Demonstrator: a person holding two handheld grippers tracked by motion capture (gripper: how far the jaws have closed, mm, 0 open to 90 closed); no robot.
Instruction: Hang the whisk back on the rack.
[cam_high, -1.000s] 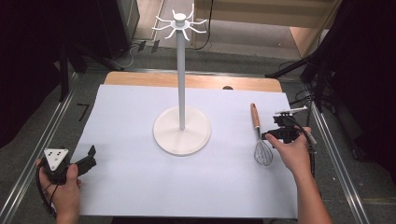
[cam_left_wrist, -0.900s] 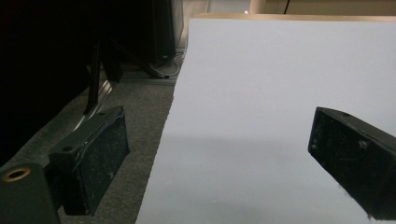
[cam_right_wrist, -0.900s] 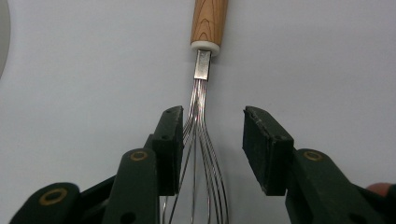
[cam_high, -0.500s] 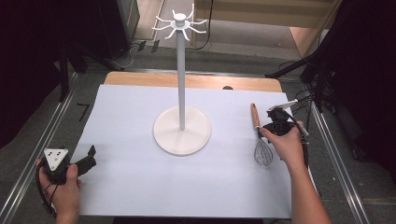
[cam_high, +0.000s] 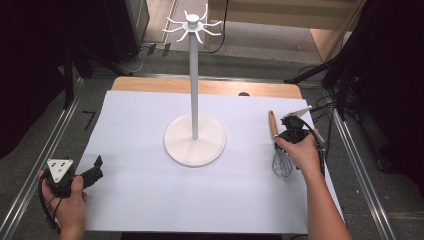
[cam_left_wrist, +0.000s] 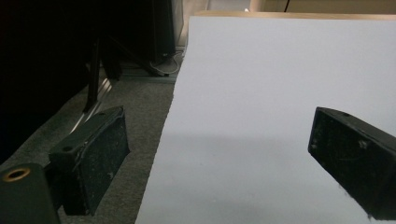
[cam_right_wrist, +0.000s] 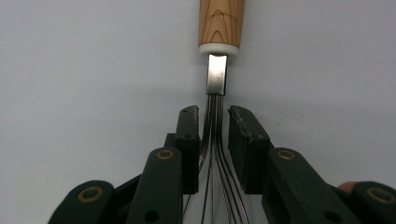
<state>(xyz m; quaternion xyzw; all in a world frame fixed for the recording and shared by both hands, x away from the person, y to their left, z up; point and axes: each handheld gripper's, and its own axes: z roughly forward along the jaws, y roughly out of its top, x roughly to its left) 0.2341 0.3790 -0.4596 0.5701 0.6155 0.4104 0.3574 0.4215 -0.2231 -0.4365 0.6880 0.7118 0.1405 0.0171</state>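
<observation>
A white paper sheet (cam_high: 150, 200) covers the table, with a white hook stand (cam_high: 194, 135) at its centre. The whisk (cam_high: 278, 145) lies flat near the sheet's right edge, wooden handle pointing away. The right gripper (cam_right_wrist: 212, 128) straddles the wires just below the ferrule; its jaws have just been closing, now narrow, seemingly not yet pinching. Closing squarely on that wire neck should prevent slipping. The left gripper (cam_left_wrist: 219, 154) rests wide, holding nothing.

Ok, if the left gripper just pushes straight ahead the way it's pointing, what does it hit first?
Probably nothing soon: the left gripper, jaws wide open, looks along bare white sheet. In the high view it aims roughly toward the stand's round base, though whether that lies on the line is uncertain.
</observation>
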